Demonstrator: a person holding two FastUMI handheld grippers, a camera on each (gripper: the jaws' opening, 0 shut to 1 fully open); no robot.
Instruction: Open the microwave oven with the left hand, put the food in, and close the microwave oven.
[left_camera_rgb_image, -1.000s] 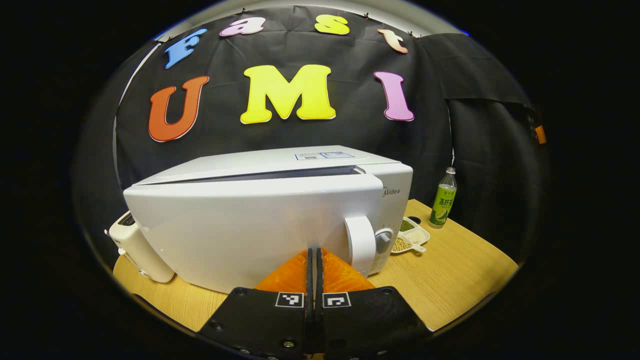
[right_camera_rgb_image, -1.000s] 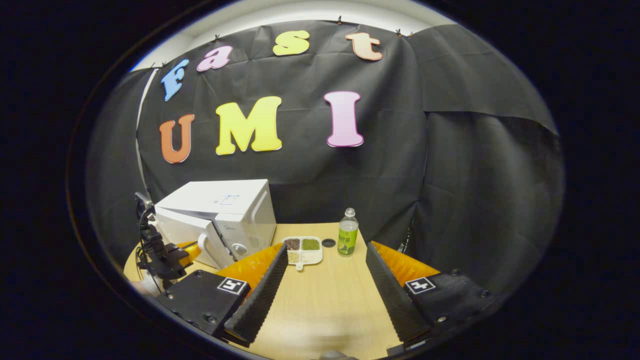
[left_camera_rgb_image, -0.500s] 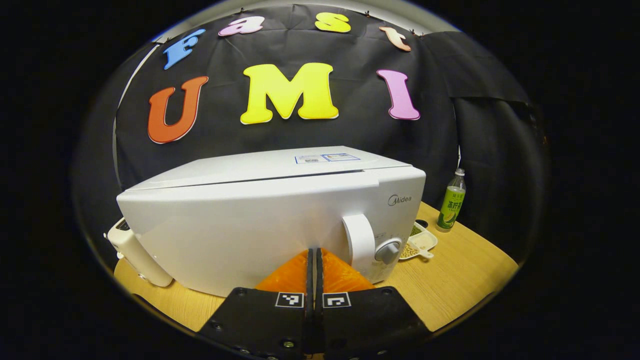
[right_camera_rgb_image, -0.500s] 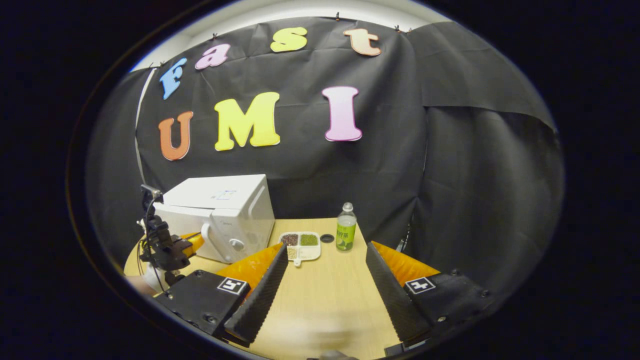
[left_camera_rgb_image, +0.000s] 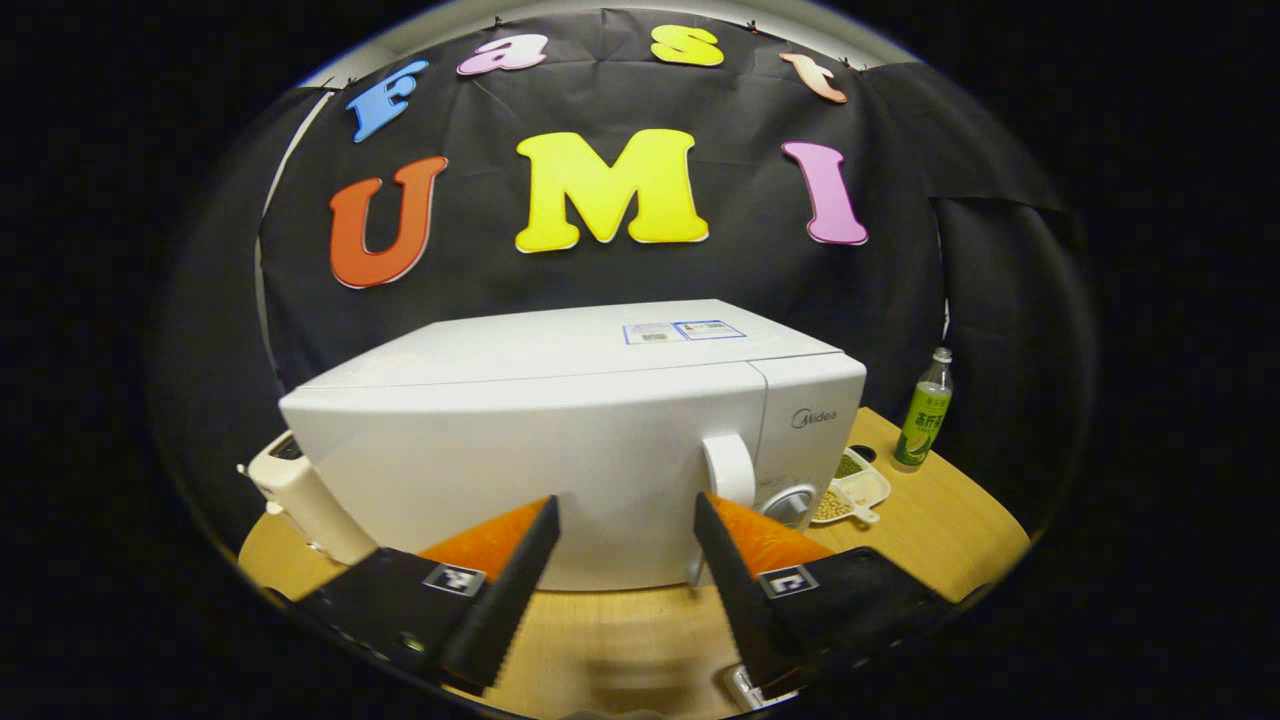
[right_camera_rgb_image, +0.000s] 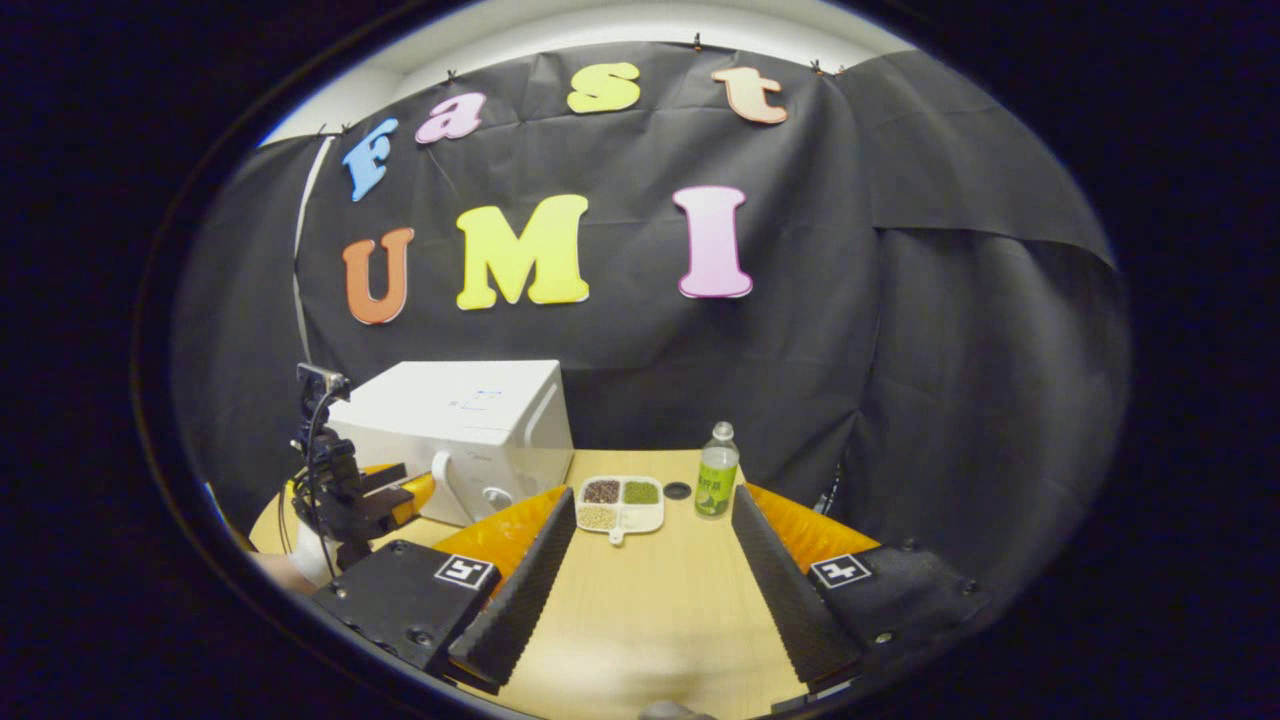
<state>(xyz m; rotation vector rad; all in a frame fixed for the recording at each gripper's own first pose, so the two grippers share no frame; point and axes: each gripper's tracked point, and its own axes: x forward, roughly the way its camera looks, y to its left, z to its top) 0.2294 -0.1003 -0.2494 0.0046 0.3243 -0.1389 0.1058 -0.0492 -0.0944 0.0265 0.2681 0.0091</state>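
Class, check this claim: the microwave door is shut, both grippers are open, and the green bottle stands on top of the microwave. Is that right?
Not quite. The right gripper view shows the green bottle standing on the table, beside the divided tray, not on the microwave. The door is shut; left gripper and right gripper are open.

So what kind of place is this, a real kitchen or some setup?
Likely a staged recording booth, not a real kitchen: a black cloth wall backs one wooden table holding a microwave oven, a divided snack tray and a bottle.
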